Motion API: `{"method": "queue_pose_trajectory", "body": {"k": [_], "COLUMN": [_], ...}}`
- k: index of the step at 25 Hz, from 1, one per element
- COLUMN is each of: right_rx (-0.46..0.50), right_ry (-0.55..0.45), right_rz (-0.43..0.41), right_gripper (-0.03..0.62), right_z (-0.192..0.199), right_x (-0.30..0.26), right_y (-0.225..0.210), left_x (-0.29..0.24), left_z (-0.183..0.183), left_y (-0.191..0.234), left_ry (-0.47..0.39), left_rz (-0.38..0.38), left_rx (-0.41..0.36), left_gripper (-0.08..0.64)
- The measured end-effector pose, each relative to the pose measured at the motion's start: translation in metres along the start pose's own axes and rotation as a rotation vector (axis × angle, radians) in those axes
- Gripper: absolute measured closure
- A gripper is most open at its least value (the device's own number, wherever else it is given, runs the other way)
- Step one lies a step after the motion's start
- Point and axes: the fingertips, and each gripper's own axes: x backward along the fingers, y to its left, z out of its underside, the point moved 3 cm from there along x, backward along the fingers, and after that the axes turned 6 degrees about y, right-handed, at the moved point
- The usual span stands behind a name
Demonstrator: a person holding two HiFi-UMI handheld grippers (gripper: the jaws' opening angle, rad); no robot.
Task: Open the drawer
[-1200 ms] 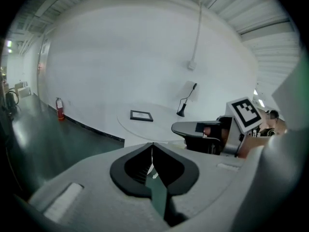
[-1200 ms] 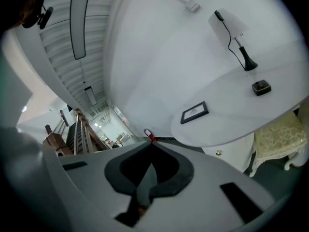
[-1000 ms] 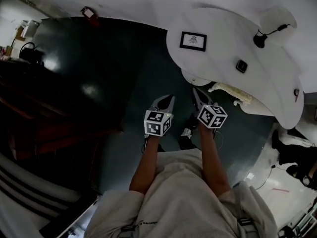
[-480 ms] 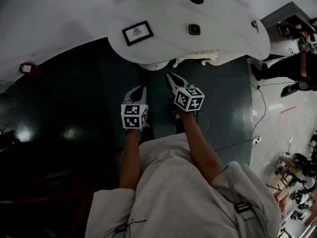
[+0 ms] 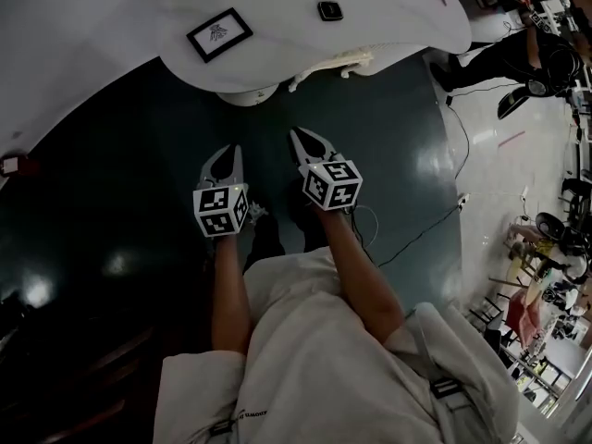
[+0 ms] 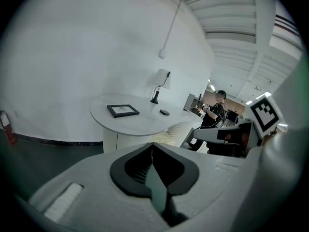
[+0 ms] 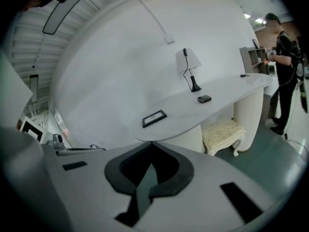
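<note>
Both grippers have shifted left in the head view while the white curved desk slid upward. Left gripper and right gripper are clenched, empty, short of the desk. No drawer front is discernible on it.

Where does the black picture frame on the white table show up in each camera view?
Head view: the picture frame lies upper left, on the white table.
Left gripper view: the frame sits left of centre, on the tabletop.
Right gripper view: the frame sits at the centre, near the table's front edge.
Shared landmark: a small dark box on the table, right of the frame in every view.
</note>
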Motion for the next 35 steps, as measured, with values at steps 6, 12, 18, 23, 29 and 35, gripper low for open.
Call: {"method": "queue_pose_trajectory", "body": {"k": [6, 12, 18, 23, 29, 35], "right_rx": [0.031, 0.084, 0.157, 0.223, 0.295, 0.338], "right_ry": [0.02, 0.035, -0.032, -0.034, -0.073, -0.146], "right_rz": [0.018, 0.003, 0.021, 0.029, 0.015, 0.011], "right_gripper": [0.577, 0.577, 0.577, 0.577, 0.577, 0.577], "right_z": [-0.002, 0.007, 0.027, 0.069, 0.111, 0.174], "right_x": [-0.008, -0.02, -0.064, -0.124, -0.194, -0.284], "right_y": [-0.001, -0.011, -0.048, -0.088, -0.137, -0.191], "left_x": [-0.005, -0.014, -0.073, -0.138, -0.209, -0.283], "left_z": [0.001, 0.001, 0.034, 0.081, 0.119, 0.173], "left_y": [0.0, -0.004, 0.01, 0.04, 0.059, 0.093], "left_ry": [-0.003, -0.031, -0.087, -0.108, -0.173, -0.317], "left_rz": [0.004, -0.024, -0.016, -0.048, -0.055, -0.097], "left_rx": [-0.012, -0.042, -0.071, -0.059, -0.105, -0.152], "left_gripper": [0.549, 0.549, 0.549, 0.549, 0.549, 0.551]}}
